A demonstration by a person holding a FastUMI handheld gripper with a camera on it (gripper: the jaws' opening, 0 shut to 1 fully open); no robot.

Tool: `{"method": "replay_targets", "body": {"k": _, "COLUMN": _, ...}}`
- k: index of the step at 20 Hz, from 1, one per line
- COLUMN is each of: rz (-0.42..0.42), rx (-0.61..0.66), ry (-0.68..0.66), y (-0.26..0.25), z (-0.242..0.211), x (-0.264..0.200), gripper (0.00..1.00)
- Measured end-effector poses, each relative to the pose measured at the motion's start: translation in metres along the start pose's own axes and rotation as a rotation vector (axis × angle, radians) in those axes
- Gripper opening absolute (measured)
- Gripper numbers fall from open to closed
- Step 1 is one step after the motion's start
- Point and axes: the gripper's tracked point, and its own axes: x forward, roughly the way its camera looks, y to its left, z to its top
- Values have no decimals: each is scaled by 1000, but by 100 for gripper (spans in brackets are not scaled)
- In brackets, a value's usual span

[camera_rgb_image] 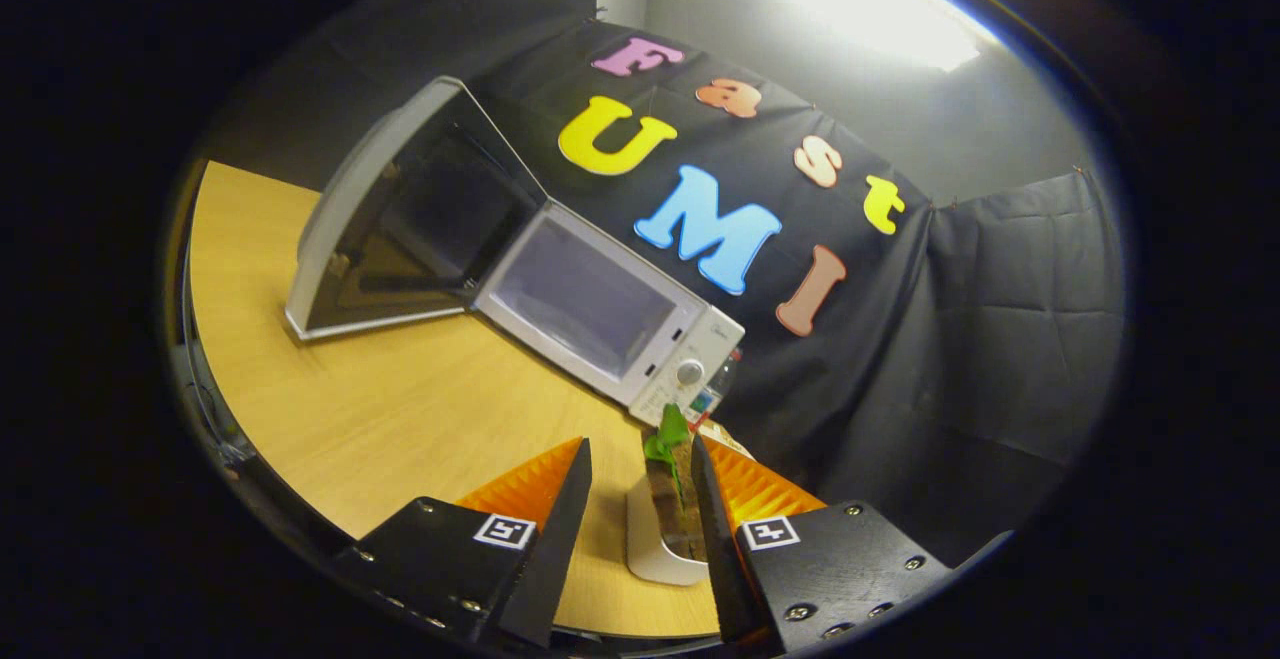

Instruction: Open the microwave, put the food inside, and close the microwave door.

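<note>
Tool (640, 499) spread, not pinching white bowl of brown-green food (672, 524) between fingers; may slip en route to open white microwave (600, 304).

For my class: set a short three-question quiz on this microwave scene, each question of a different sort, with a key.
1. True or false: the microwave door is closed.
2. Where is the food in its white holder? A) inside the microwave B) between the fingers of the gripper C) on top of the microwave
3. Fill in: the microwave stands on a ____ table.

Key:
1. False; the door is swung wide open.
2. B; it touches one finger, with a gap to the other.
3. Wooden.
</note>
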Motion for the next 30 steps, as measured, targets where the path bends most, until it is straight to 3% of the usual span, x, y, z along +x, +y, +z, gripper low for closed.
{"method": "replay_targets", "body": {"k": 4, "rz": -36, "rx": -49, "ry": 15, "y": -21, "z": -15, "x": 11, "gripper": 60}}
{"method": "replay_targets", "body": {"k": 7, "rz": 44, "rx": -35, "ry": 49, "y": -3, "z": -25, "x": 28, "gripper": 60}}
{"method": "replay_targets", "body": {"k": 11, "rz": 16, "rx": -48, "ry": 51, "y": -14, "z": -25, "x": 34, "gripper": 60}}
{"method": "replay_targets", "body": {"k": 14, "rz": 53, "rx": -35, "ry": 86, "y": -5, "z": -38, "x": 47, "gripper": 60}}
{"method": "replay_targets", "body": {"k": 15, "rz": 25, "rx": -47, "ry": 86, "y": -12, "z": -39, "x": 47, "gripper": 58}}
{"method": "replay_targets", "body": {"k": 16, "rz": 23, "rx": -34, "ry": 83, "y": -13, "z": -38, "x": 48, "gripper": 39}}
{"method": "replay_targets", "body": {"k": 20, "rz": 43, "rx": 63, "ry": 82, "y": -16, "z": -35, "x": 52, "gripper": 26}}
{"method": "replay_targets", "body": {"k": 26, "rz": 41, "rx": 175, "ry": 24, "y": -33, "z": -5, "x": 42, "gripper": 26}}
{"method": "replay_targets", "body": {"k": 30, "rz": 116, "rx": 295, "ry": -28, "y": -22, "z": 32, "x": 41, "gripper": 26}}
